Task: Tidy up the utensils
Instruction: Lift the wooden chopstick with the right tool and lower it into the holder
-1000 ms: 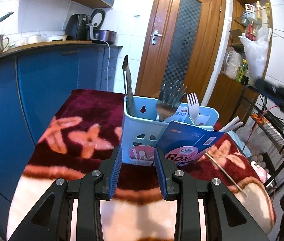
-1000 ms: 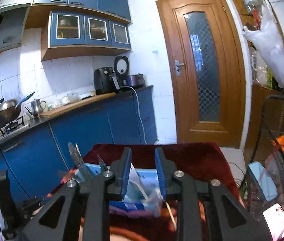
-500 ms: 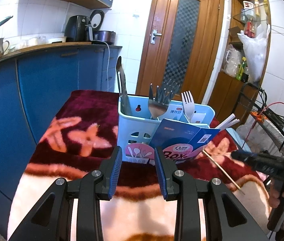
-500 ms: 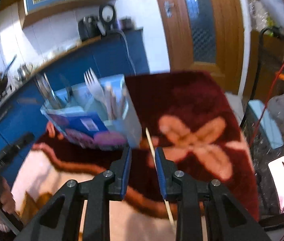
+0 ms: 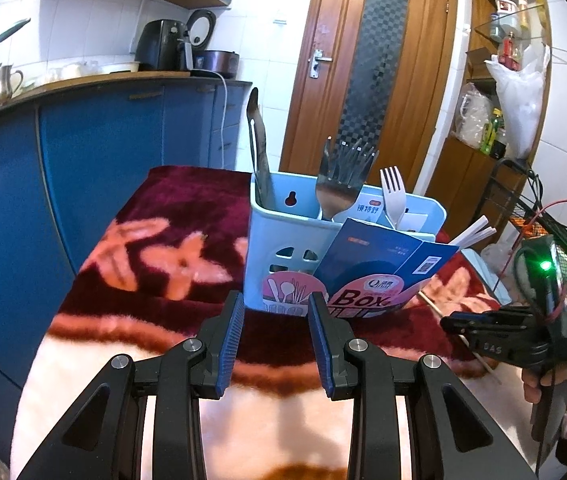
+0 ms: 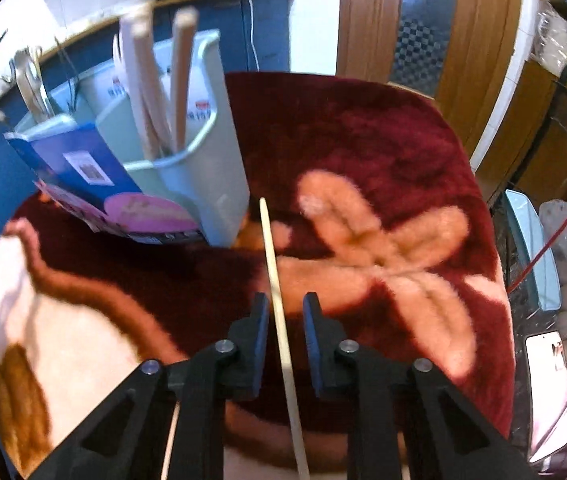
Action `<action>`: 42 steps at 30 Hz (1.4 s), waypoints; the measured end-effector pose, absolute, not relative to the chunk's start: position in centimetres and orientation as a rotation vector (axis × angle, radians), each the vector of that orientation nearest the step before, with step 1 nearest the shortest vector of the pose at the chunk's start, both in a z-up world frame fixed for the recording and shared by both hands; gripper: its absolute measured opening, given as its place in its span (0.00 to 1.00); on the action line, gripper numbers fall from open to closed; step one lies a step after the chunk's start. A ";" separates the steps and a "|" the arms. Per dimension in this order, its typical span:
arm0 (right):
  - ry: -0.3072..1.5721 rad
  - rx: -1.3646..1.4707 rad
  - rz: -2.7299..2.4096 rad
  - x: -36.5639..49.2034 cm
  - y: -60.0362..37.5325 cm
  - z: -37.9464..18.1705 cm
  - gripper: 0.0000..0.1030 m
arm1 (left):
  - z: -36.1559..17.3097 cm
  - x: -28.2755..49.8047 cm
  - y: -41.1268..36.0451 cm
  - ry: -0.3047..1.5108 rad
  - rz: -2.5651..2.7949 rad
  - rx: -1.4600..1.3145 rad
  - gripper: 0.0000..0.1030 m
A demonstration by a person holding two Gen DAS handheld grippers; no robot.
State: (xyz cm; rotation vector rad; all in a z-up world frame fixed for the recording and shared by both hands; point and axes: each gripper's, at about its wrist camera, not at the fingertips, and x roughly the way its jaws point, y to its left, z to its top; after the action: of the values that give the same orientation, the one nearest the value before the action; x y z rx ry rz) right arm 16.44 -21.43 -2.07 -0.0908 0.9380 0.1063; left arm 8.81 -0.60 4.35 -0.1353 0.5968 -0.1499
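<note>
A light-blue utensil holder (image 5: pixel 283 236) stands on the red flowered blanket (image 5: pixel 163 248), with metal forks (image 5: pixel 335 188), a white fork (image 5: pixel 393 196) and pale chopsticks (image 6: pixel 151 92) upright in it. A blue "Box" carton (image 5: pixel 379 264) leans on its front. One loose chopstick (image 6: pixel 271 252) lies on the blanket right of the holder (image 6: pixel 211 184). My right gripper (image 6: pixel 286 304) is low over it with its jaws closing; the stick runs between the pads, which do not press on it. My left gripper (image 5: pixel 276 300) hovers open and empty before the holder. The right gripper (image 5: pixel 449 324) shows at the left wrist view's right edge.
Blue kitchen cabinets (image 5: pixel 83 152) run along the left with a kettle and appliances on top. A wooden door (image 5: pixel 367 80) stands behind the table. A black wire rack (image 5: pixel 539 216) and a light-blue lid (image 6: pixel 531 248) sit off the blanket's right edge.
The right gripper tipped downward and dropped from above the holder to the blanket, straddling the loose chopstick, and its jaws have narrowed. The left gripper stayed put.
</note>
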 end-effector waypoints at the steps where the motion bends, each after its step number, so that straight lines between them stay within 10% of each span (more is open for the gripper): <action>1: 0.938 -0.111 0.109 16.5 -21.2 -2.1 0.11 | 4.4 8.8 -0.6 0.597 -0.150 -0.135 0.33; 22: 0.575 0.373 0.295 5.6 -24.5 4.3 0.06 | 4.7 7.7 0.3 0.582 -0.142 -0.172 0.33; 42: 0.125 0.308 0.129 15.2 -19.0 10.3 0.06 | 4.2 7.9 2.0 0.585 -0.150 -0.212 0.33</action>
State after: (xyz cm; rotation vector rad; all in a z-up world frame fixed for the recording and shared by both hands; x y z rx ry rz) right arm 15.23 -19.02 10.35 0.3075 0.1249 0.1291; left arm 7.87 2.03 4.19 -0.2119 0.5846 -0.1501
